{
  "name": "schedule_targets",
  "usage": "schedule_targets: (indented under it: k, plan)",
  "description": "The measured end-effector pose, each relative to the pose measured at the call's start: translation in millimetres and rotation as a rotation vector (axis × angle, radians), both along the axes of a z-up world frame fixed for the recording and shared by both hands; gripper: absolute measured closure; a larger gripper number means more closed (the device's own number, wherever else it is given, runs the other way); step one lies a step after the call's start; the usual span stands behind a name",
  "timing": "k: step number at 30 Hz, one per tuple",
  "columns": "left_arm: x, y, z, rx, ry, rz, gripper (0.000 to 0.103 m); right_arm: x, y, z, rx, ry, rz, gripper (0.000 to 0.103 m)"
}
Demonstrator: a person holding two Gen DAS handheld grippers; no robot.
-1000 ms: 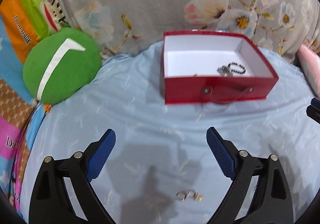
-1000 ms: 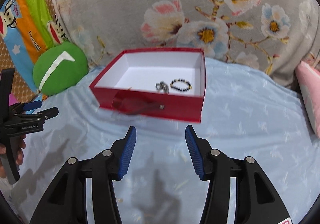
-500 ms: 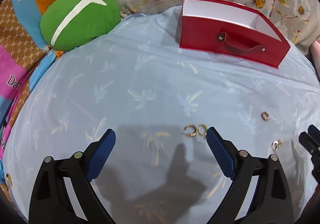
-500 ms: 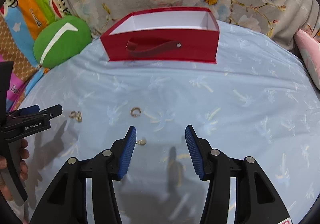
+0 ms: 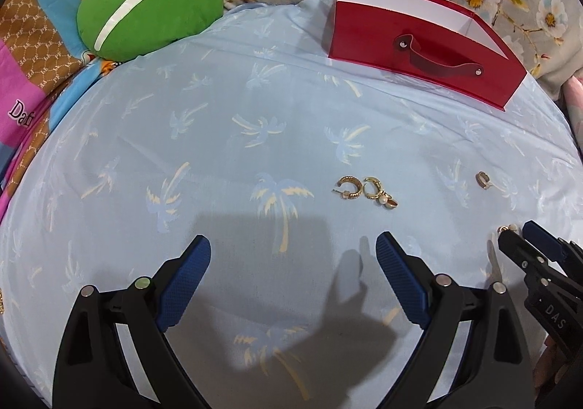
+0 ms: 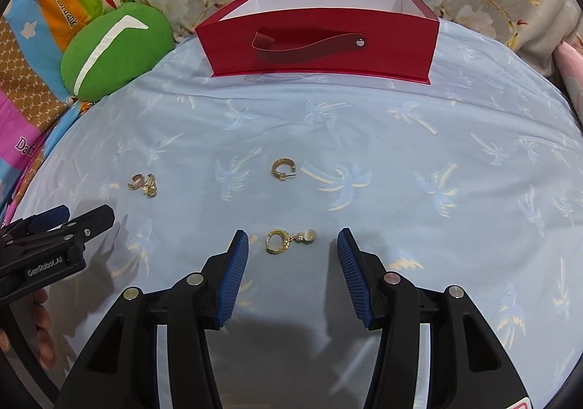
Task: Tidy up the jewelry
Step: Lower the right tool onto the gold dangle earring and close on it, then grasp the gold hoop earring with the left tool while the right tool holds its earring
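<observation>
Our right gripper [image 6: 292,245] stands half open and empty just short of a gold earring with a pearl drop [image 6: 288,240], which lies on the blue sheet [image 6: 437,139] in line with the gap between the pads. Our left gripper [image 5: 293,252] is wide open and holds nothing, near a pair of gold hoops [image 5: 364,190] that touch each other. To pick well we should lower the right pads flat to the cloth on either side of the hoop, close slowly so it does not skid or snag the sheet, then carry it to the red box [image 6: 320,44] at the far edge of the sheet.
</observation>
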State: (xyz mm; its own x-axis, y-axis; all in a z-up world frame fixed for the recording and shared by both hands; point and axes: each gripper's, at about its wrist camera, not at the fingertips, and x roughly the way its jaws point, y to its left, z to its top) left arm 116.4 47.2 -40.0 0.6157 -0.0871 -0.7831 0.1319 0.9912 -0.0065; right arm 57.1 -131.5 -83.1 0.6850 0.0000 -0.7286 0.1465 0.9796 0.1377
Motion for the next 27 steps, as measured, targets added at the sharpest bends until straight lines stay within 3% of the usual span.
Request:
schedule_targets:
  k: [15,20,23,27]
  plan:
    - [10,-1,-2,-0.010,0.004,-0.013,0.013,44,1,3,-0.042,0.003,0.008,0.053]
    - [13,-1,-4,-0.017,0.015,-0.025,0.014,55,2,1,-0.046,0.018,0.018,0.070]
    - [16,-3,-5,-0.024,0.019,-0.037,0.018,60,2,2,-0.061,0.021,0.017,0.087]
    - [20,-6,-6,-0.043,0.029,-0.063,0.024,59,2,1,-0.064,0.019,0.020,0.088]
